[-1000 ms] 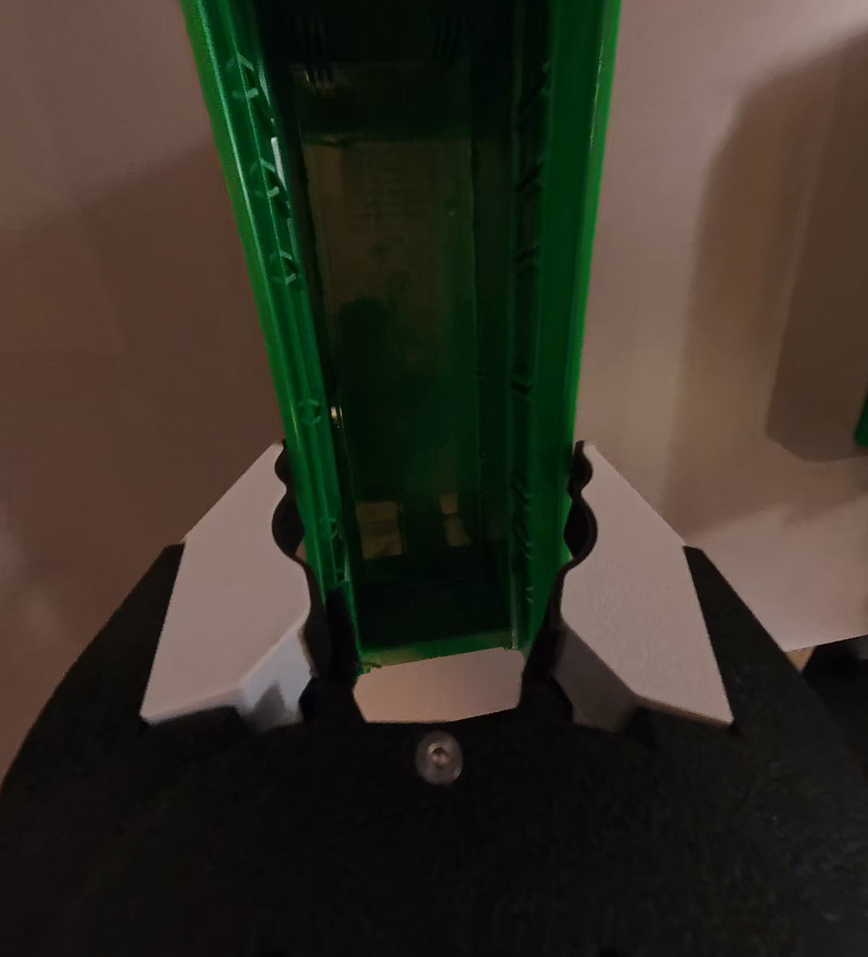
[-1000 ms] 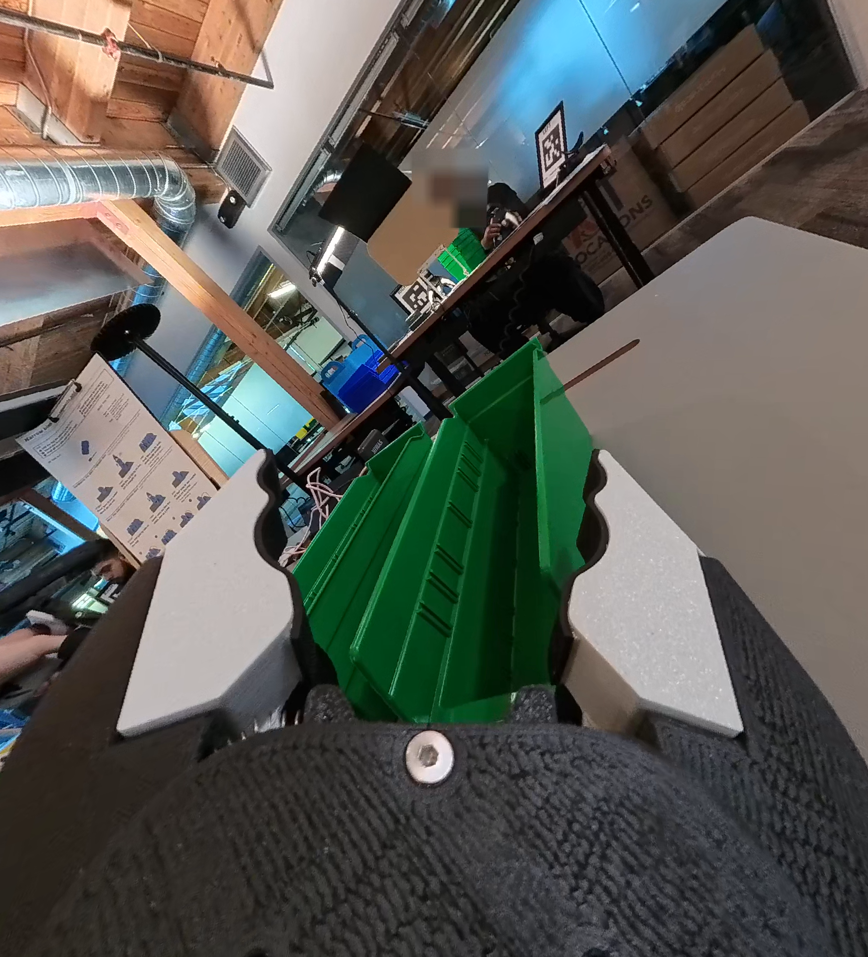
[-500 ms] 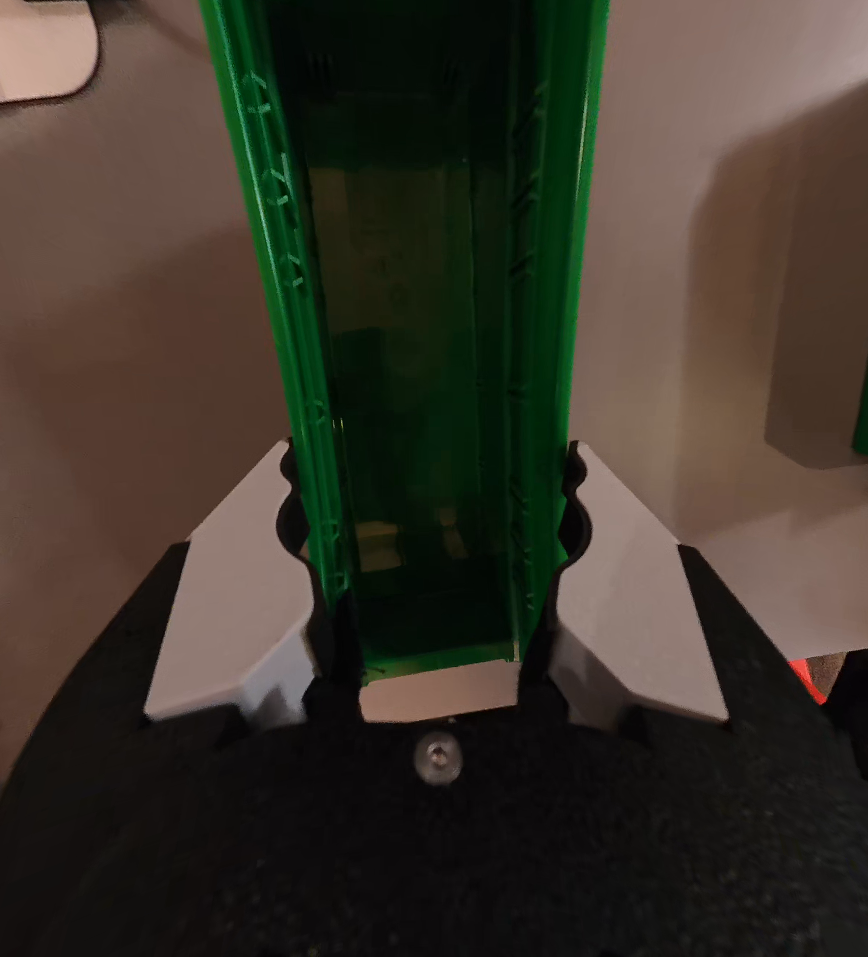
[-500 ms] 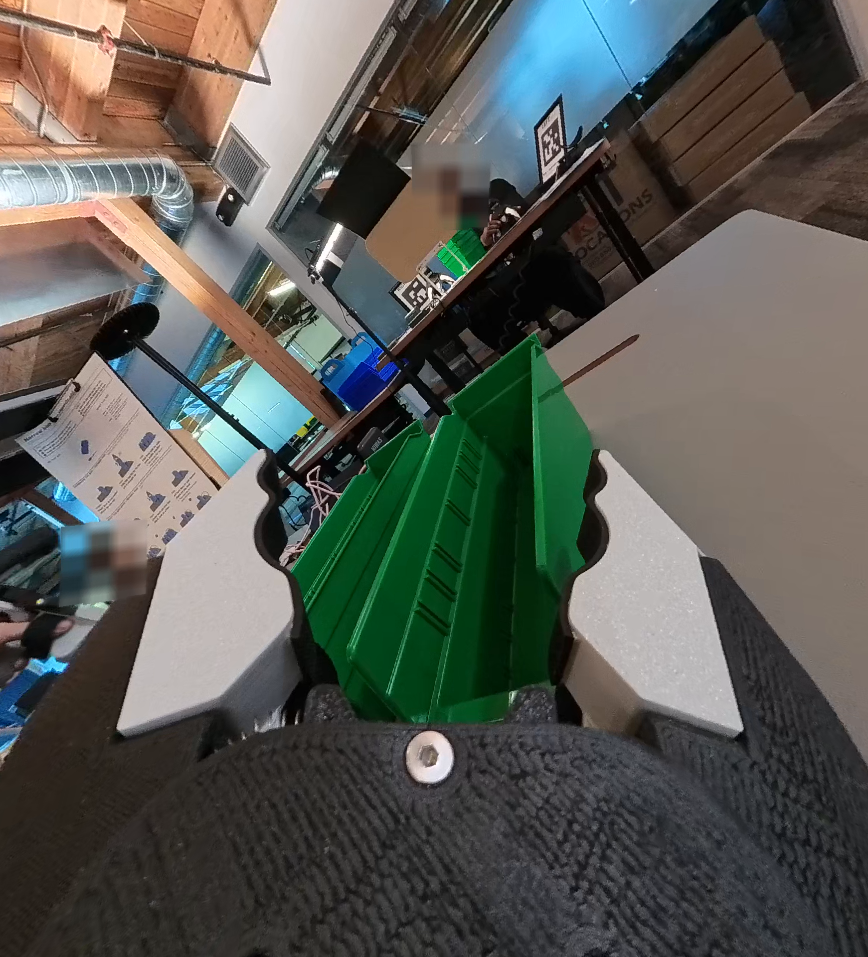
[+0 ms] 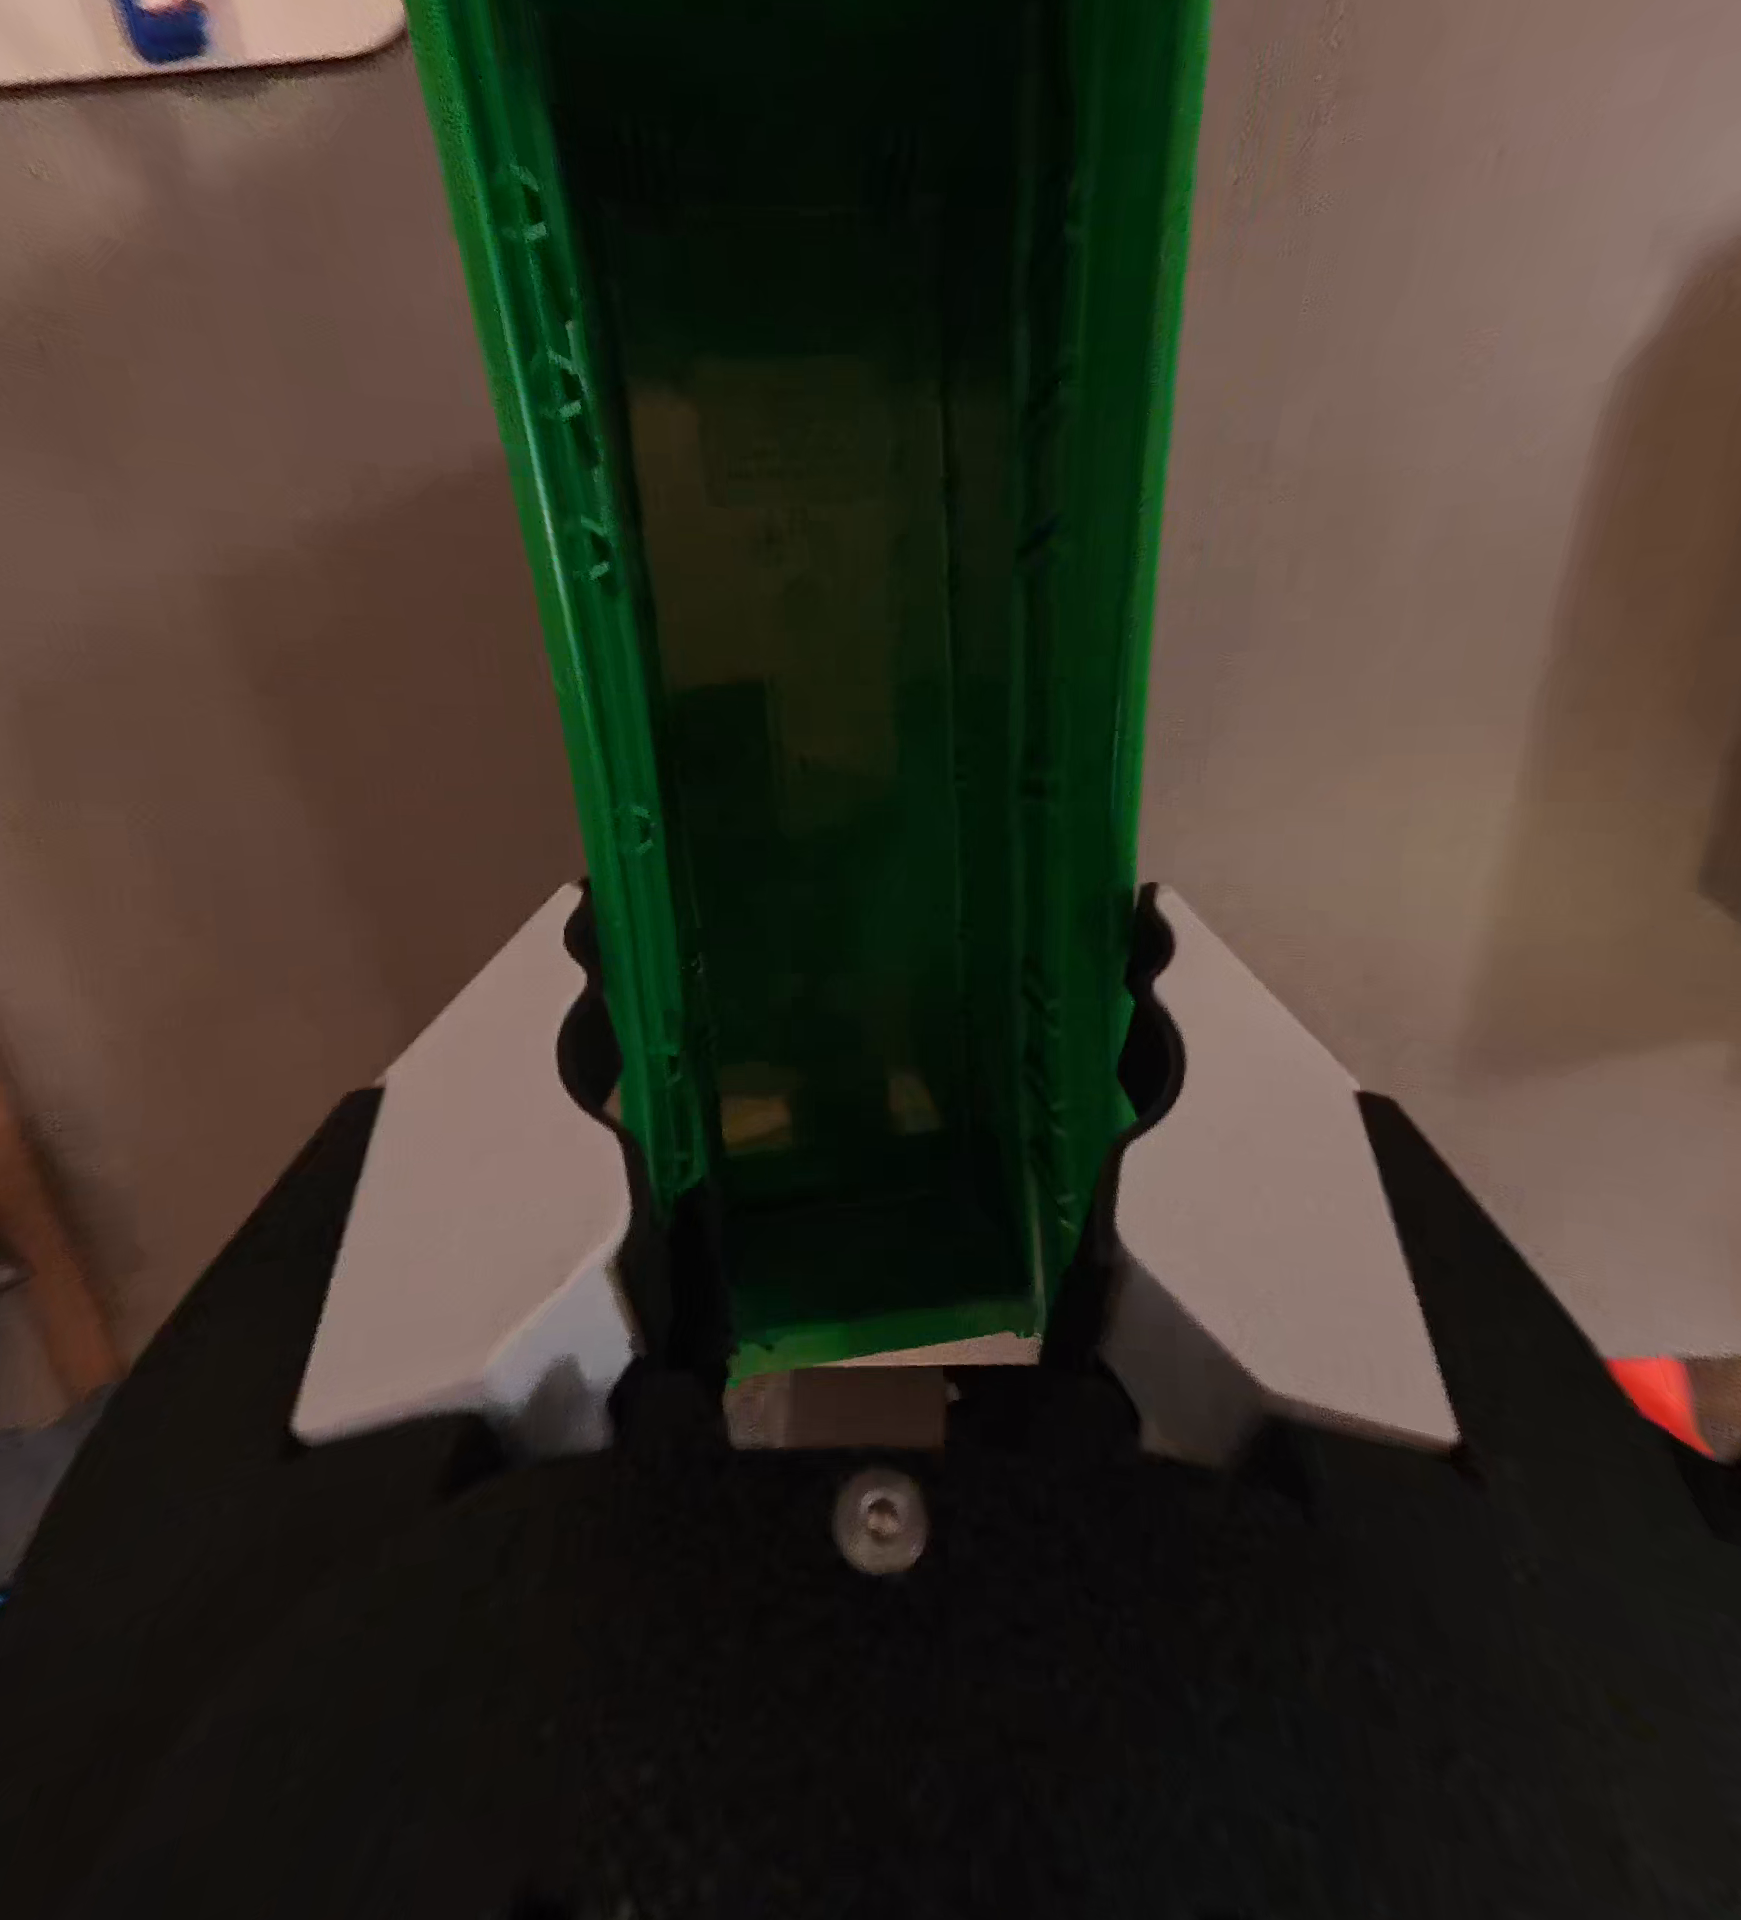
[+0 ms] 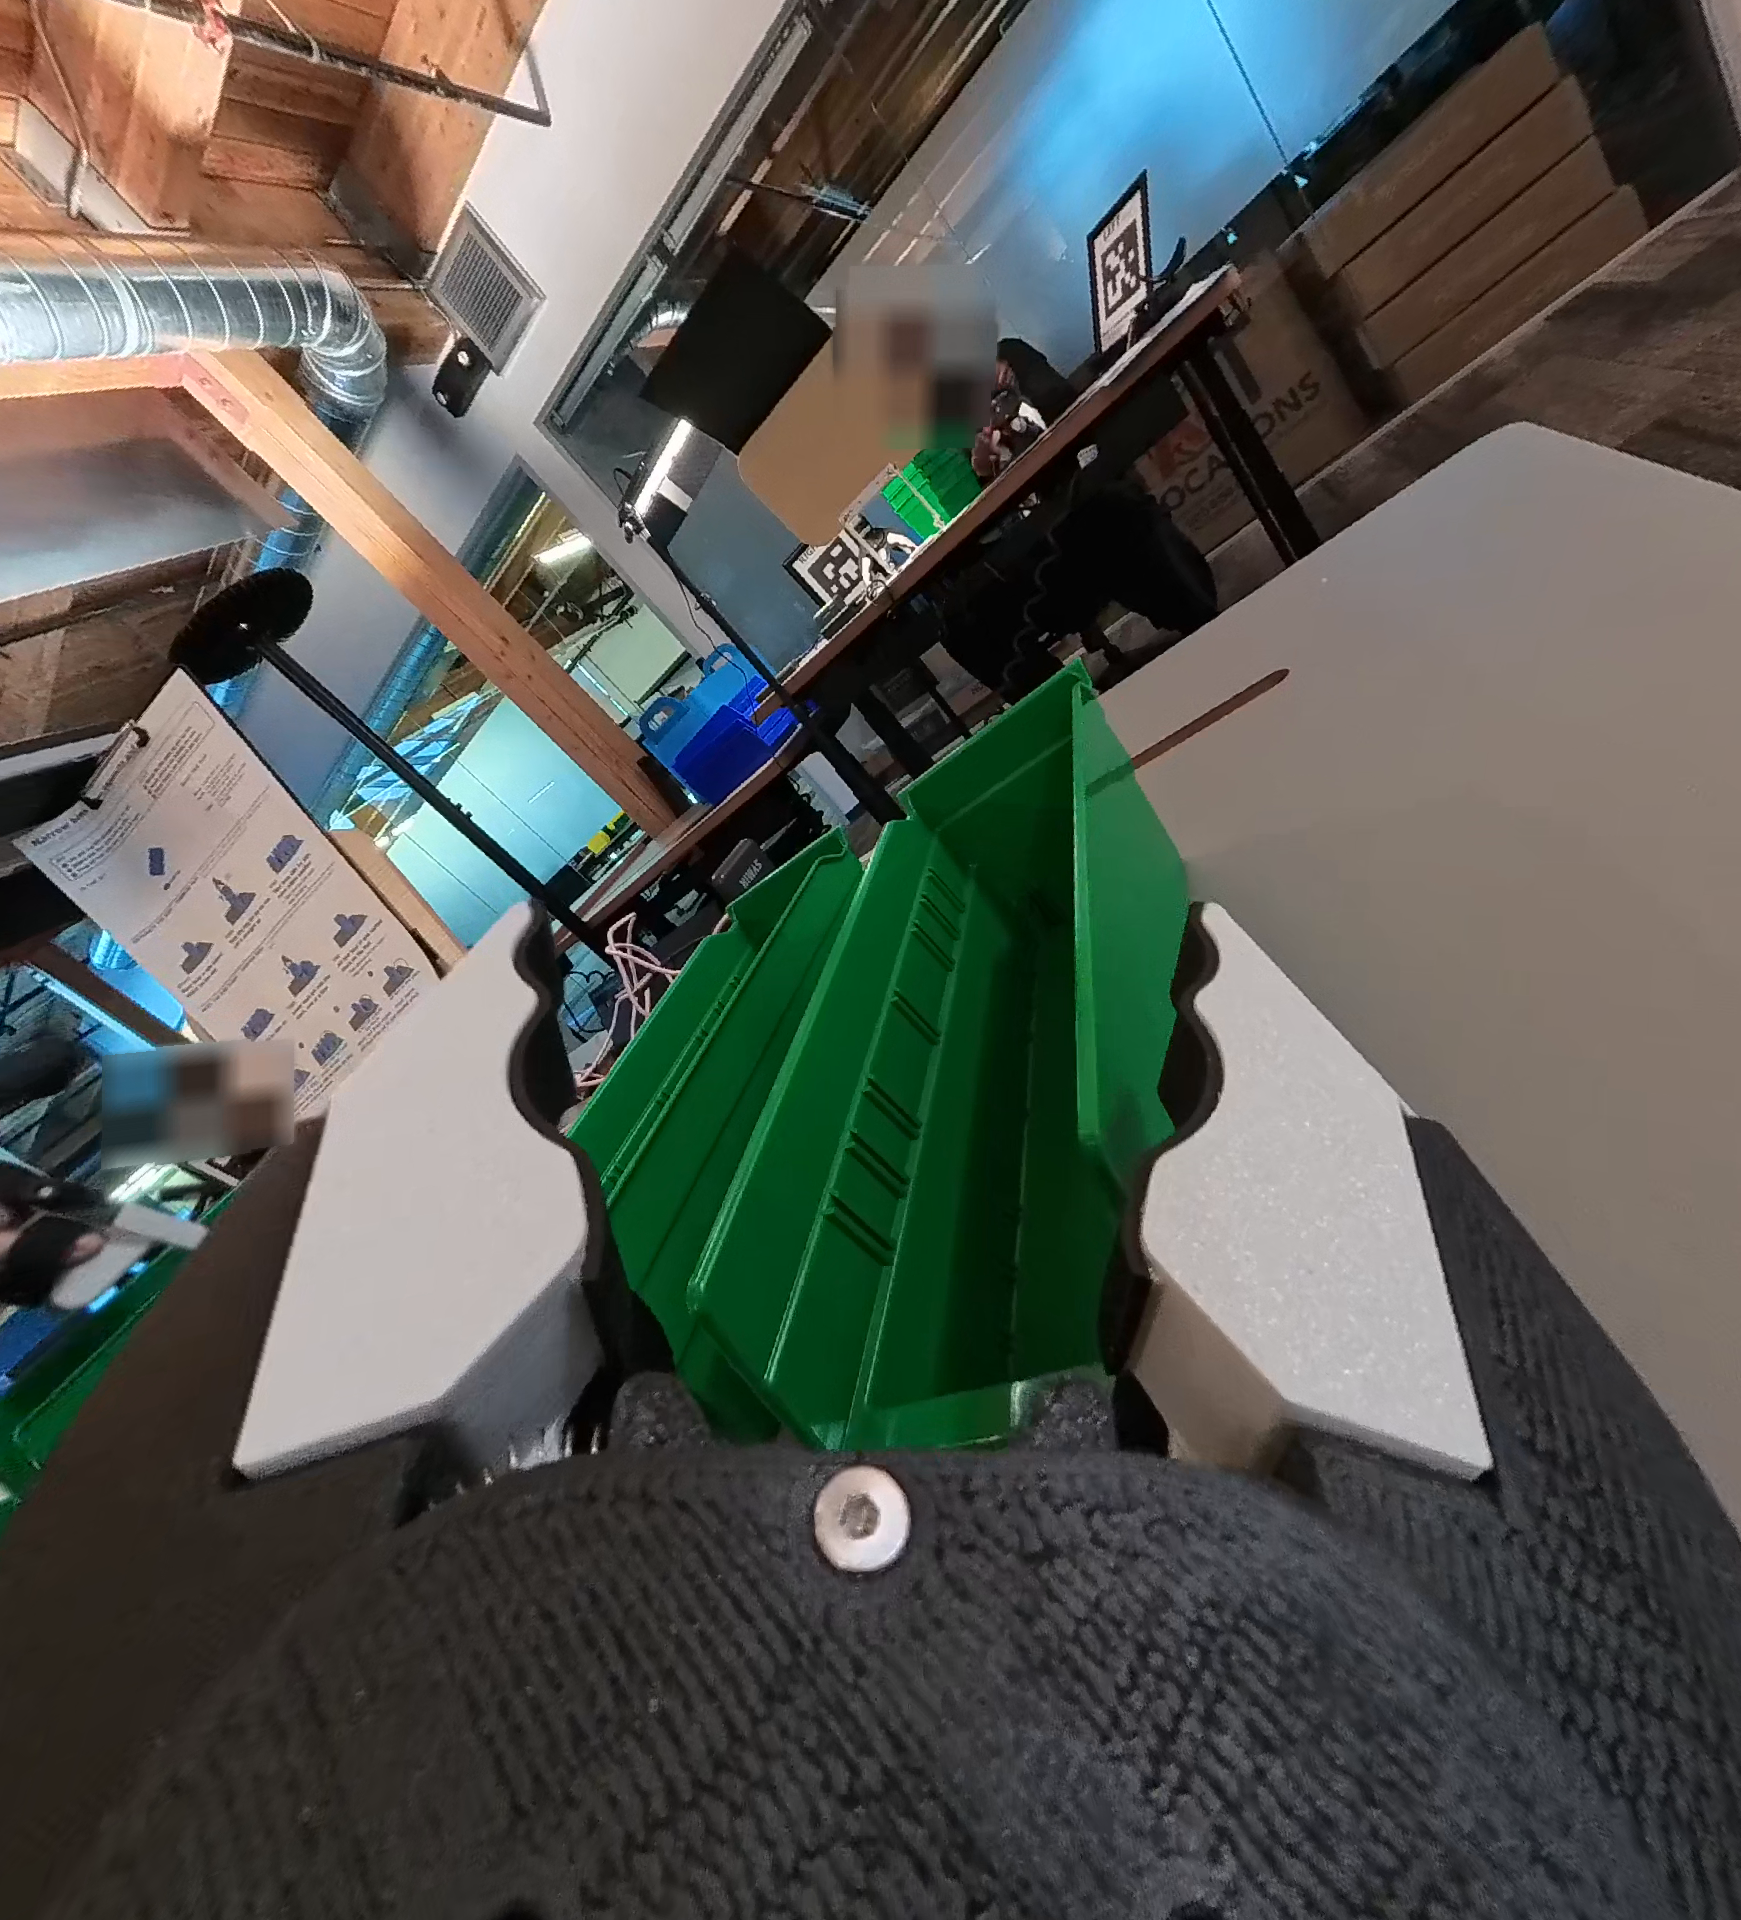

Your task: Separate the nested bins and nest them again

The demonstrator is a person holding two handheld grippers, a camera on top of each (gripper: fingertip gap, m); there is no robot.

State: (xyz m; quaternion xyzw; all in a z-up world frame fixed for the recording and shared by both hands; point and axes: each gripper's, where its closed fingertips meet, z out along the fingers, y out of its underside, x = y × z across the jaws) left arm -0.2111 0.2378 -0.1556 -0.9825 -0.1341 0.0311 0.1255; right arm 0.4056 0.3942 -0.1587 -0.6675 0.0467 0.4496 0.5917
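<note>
A pale grey desk (image 6: 1531, 831) carries the work; the room beyond has timber beams, a silver duct (image 6: 139, 312) and far desks with blue bins (image 6: 720, 727). The right claw (image 6: 861, 1132) is clenched on a green bin (image 6: 907, 1091), long and narrow with slotted ribs inside, tipped on its side against the desk at right, a second green wall showing to its left. The left claw (image 5: 871, 1049) grips another green bin (image 5: 845, 623) by its near end, both fingers pressed to its side walls, above the desk (image 5: 222, 623). Only the right view shows the room; the left looks down into the bin's dark hollow.
</note>
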